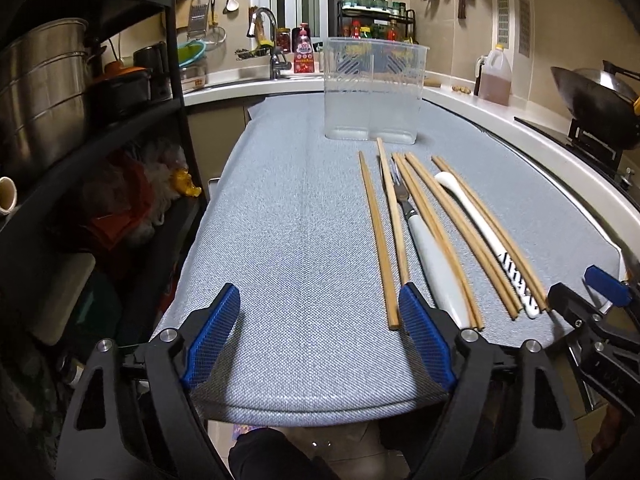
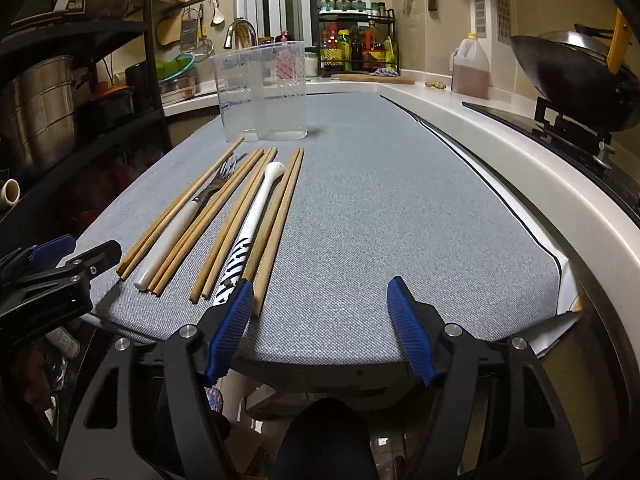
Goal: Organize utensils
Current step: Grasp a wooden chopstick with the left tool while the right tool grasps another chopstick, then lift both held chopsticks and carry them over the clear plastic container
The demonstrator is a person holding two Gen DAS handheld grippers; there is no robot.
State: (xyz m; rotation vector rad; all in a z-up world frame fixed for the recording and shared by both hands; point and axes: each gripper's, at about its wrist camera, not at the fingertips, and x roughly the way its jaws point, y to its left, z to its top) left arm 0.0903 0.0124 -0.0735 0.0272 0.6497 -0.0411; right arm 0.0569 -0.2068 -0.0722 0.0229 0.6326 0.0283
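Several wooden chopsticks (image 1: 378, 236) (image 2: 224, 224) lie side by side on the grey mat (image 1: 288, 220) (image 2: 380, 200). Among them rest a fork with a white handle (image 1: 430, 264) (image 2: 176, 232) and a white spoon with a black-striped handle (image 1: 480, 228) (image 2: 252, 216). A clear two-compartment holder (image 1: 374, 90) (image 2: 262, 92) stands upright and empty behind them. My left gripper (image 1: 320, 300) is open over the mat's near edge, left of the utensils, holding nothing. My right gripper (image 2: 320, 292) is open to their right, its left pad (image 2: 234, 316) beside the nearest chopstick ends.
A black shelf rack with steel pots (image 1: 44, 92) stands at the left. A wok on a stove (image 1: 596, 108) (image 2: 576, 76) and an oil jug (image 1: 496, 76) (image 2: 470, 66) sit on the white counter at the right. The sink and tap (image 1: 268, 40) are at the back.
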